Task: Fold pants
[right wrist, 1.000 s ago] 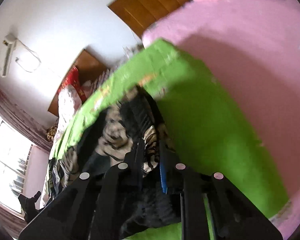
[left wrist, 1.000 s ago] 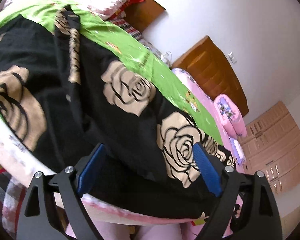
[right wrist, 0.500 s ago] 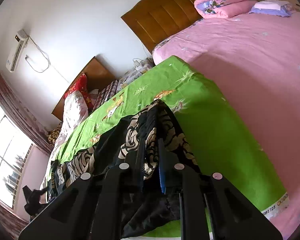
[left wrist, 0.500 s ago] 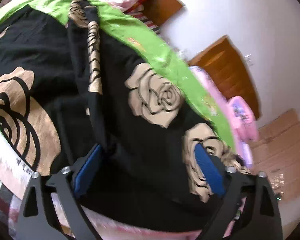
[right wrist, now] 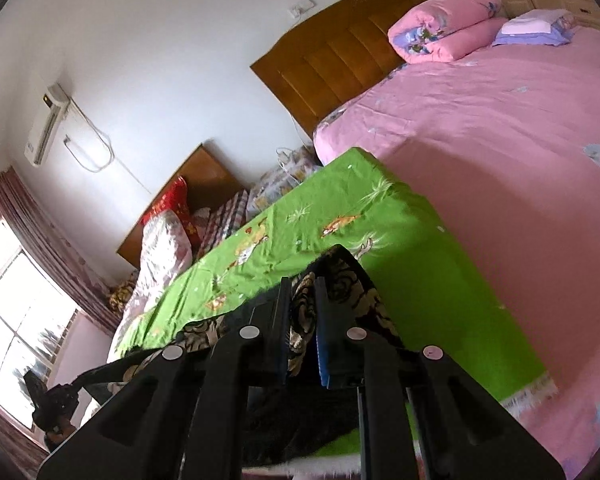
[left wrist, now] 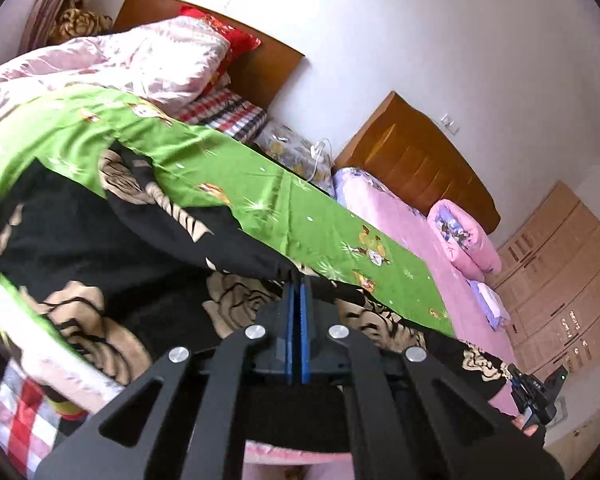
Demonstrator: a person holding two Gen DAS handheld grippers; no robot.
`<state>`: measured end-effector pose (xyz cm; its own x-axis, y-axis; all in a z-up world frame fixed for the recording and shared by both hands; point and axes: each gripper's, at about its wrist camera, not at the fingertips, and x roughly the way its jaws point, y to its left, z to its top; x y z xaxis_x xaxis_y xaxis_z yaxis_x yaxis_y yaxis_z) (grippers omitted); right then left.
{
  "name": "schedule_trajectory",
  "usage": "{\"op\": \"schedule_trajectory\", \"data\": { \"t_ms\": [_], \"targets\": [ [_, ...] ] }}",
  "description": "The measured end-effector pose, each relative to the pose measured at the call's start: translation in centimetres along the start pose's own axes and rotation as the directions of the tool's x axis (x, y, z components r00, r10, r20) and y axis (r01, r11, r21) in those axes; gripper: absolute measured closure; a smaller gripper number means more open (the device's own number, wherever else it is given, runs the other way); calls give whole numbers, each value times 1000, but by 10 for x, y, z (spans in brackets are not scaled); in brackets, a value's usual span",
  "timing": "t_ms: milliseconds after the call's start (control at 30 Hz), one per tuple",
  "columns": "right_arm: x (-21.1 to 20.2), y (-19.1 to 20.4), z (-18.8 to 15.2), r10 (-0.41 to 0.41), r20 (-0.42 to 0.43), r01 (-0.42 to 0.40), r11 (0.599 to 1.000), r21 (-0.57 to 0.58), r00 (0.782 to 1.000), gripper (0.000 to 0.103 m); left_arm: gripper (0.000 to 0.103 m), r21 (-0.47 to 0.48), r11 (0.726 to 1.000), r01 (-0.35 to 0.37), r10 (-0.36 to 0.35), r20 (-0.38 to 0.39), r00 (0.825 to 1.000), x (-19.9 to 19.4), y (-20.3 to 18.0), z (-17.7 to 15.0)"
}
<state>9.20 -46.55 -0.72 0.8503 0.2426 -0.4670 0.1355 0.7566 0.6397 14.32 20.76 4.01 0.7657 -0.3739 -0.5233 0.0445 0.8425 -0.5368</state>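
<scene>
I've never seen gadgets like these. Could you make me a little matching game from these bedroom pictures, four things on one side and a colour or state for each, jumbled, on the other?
Things:
1. pants
2. cloth under the pants
3. rolled quilt
4. left hand-held gripper

Colours or states:
A. bright green with small cartoon prints
B. shut on a fold of fabric
C. black with tan roses
D. pink, lying by the brown headboard

Pairs: 1-C, 2-A, 3-D, 4-B
</scene>
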Motion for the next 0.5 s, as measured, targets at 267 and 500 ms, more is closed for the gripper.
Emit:
{"op": "schedule_trajectory", "data": {
  "t_ms": [267, 500],
  "targets": [
    [39, -46, -50, -148, -137, 145, 989, -33, 979, 91, 100, -68, 987, -144, 130, -185, 974, 66, 60, -51],
    [16, -30, -48, -235, -88, 226, 969, -95, 968, 56, 43, -71, 975, -211, 200, -140, 970, 50, 64, -60]
  ]
}}
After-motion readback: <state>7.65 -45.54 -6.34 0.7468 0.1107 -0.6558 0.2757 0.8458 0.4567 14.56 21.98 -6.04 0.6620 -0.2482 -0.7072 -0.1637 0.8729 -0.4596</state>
